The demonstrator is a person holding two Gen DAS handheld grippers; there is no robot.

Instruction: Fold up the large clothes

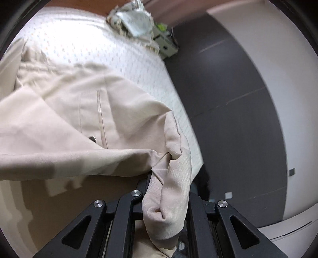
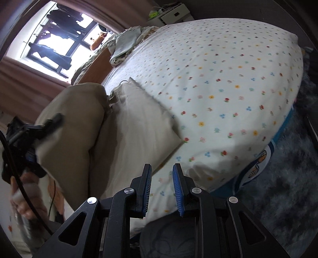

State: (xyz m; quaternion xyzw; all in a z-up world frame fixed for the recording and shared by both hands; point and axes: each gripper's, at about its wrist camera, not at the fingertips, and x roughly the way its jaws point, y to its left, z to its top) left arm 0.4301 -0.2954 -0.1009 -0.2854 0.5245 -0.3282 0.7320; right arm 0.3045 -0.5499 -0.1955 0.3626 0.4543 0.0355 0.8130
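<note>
A large beige garment (image 1: 83,111) with a snap button and a long seam lies across the flowered bed sheet (image 1: 111,49). My left gripper (image 1: 167,178) is shut on a bunched fold of its edge, which hangs back between the black fingers. In the right wrist view the same garment (image 2: 135,127) lies on the bed's left side, one part lifted as a big fold (image 2: 75,111) by the left gripper (image 2: 45,123), which a hand (image 2: 25,198) holds. My right gripper (image 2: 162,168) hovers over the sheet near the garment's lower corner, open, with nothing between its blue pads (image 2: 178,188).
A crumpled pale cloth pile (image 2: 123,45) sits at the far end of the bed (image 2: 228,79), next to a white nightstand (image 2: 173,13). A window with pink curtains (image 2: 59,39) is behind. A dark shaggy rug (image 2: 288,178) lies beside the bed; dark floor (image 1: 228,99) shows in the left view.
</note>
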